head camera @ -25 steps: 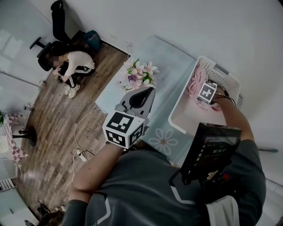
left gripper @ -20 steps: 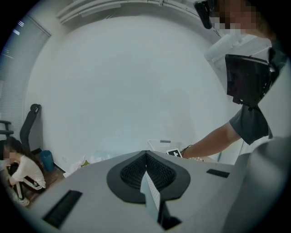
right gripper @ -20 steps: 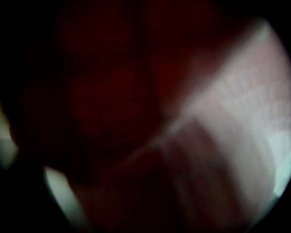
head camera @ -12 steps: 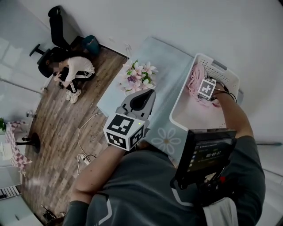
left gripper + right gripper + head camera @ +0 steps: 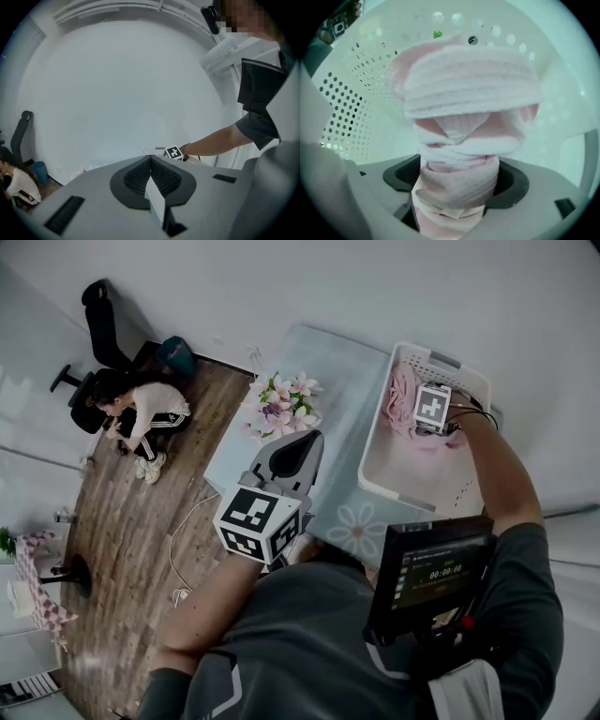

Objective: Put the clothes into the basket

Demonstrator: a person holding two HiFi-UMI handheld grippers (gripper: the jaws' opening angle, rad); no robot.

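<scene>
**Left claw.** The left claw (image 5: 305, 442) is nearest the operator, held over the near left part of the desk (image 5: 342, 362). Its jaws are together and nothing is between them.

**Right claw.** Farther out on the right, the right claw (image 5: 457, 187) points down into the basket (image 5: 373, 486). Its jaws have just been opening and stand wide apart. The pink garment (image 5: 464, 93) is bunched between them. A dark gap shows at each side of the cloth, so the pads do not appear to press on it.

**Hazard: snagging.** The lower folds of the garment sit deep between the jaws of the right claw. If the claw rises before the cloth drops free, the garment is likely to be carried up and out of the basket.

**Hazard: overhang.** In the head view the garment lies against the far left wall of the basket, close to the rim. A pull toward that side may drag part of it over the rim.

**Hazard: collision.** The flowers (image 5: 281, 399) stand just beyond the left claw at the left edge of the desk. A forward sweep of that claw may knock them over.

**Container.** The basket is white perforated plastic and stands on the far right part of the desk. It holds the pink garment, heaped toward its far end. Whether cloth also covers the near floor of the basket cannot be told.
</scene>
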